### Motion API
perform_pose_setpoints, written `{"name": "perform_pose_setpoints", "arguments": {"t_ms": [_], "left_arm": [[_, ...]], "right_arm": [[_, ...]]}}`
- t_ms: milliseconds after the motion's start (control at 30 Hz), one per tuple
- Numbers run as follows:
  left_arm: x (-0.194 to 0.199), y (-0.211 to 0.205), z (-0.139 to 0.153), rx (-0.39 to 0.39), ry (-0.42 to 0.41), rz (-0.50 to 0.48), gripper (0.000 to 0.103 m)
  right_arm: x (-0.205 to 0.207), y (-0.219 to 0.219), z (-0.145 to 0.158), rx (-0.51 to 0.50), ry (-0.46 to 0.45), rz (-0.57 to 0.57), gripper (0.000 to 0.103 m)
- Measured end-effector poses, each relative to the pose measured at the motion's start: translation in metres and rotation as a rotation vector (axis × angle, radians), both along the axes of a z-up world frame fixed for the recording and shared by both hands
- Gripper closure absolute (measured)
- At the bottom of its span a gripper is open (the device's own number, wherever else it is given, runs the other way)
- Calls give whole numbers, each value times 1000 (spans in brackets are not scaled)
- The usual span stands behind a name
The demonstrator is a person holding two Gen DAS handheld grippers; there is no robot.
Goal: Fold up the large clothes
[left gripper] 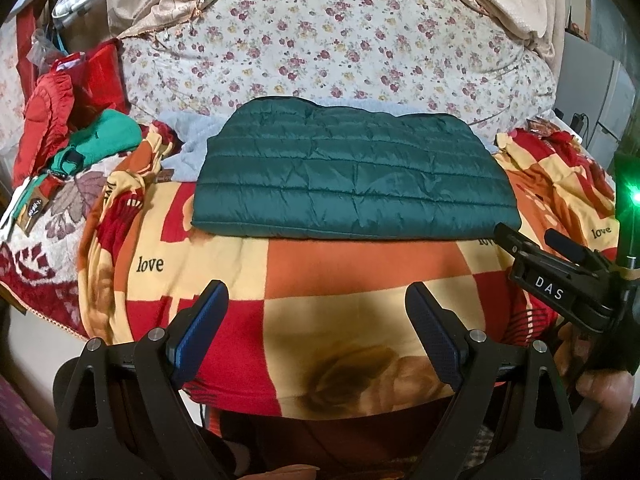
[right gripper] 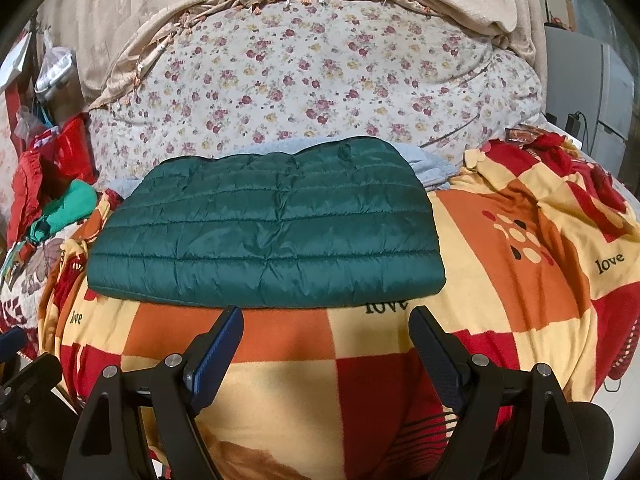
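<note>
A dark green quilted jacket [left gripper: 352, 176] lies folded into a flat rectangle on the red, orange and yellow checked blanket [left gripper: 360, 264]. It also shows in the right wrist view [right gripper: 272, 236]. My left gripper [left gripper: 316, 300] is open and empty, held back from the jacket's near edge over the blanket. My right gripper [right gripper: 326, 320] is open and empty, just short of the jacket's near edge. The right gripper also shows at the right of the left wrist view [left gripper: 532, 240], beside the jacket's near right corner.
A floral quilt [left gripper: 332, 48] rises behind the jacket, with a pale blue cloth [left gripper: 188, 148] under its far side. Red and green clothes [left gripper: 80, 120] are piled at the left. A white cabinet [left gripper: 600, 92] stands at the right.
</note>
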State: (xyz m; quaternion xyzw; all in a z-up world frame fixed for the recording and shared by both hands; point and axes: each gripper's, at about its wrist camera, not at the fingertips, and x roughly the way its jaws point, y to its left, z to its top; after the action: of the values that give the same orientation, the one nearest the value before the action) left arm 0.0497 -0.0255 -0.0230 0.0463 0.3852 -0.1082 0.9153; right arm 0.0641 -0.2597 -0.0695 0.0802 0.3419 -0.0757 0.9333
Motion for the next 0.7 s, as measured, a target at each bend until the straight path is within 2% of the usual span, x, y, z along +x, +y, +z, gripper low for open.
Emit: {"name": "perform_pose_setpoints", "arguments": {"t_ms": [333,700], "left_arm": [[0,0,0,6,1,4,13],[5,-1,-7,10,37,14,13]], "right_arm": [[-1,1,-1,-4,3,-1,20],[0,5,-7,-14,26,1,20]]}}
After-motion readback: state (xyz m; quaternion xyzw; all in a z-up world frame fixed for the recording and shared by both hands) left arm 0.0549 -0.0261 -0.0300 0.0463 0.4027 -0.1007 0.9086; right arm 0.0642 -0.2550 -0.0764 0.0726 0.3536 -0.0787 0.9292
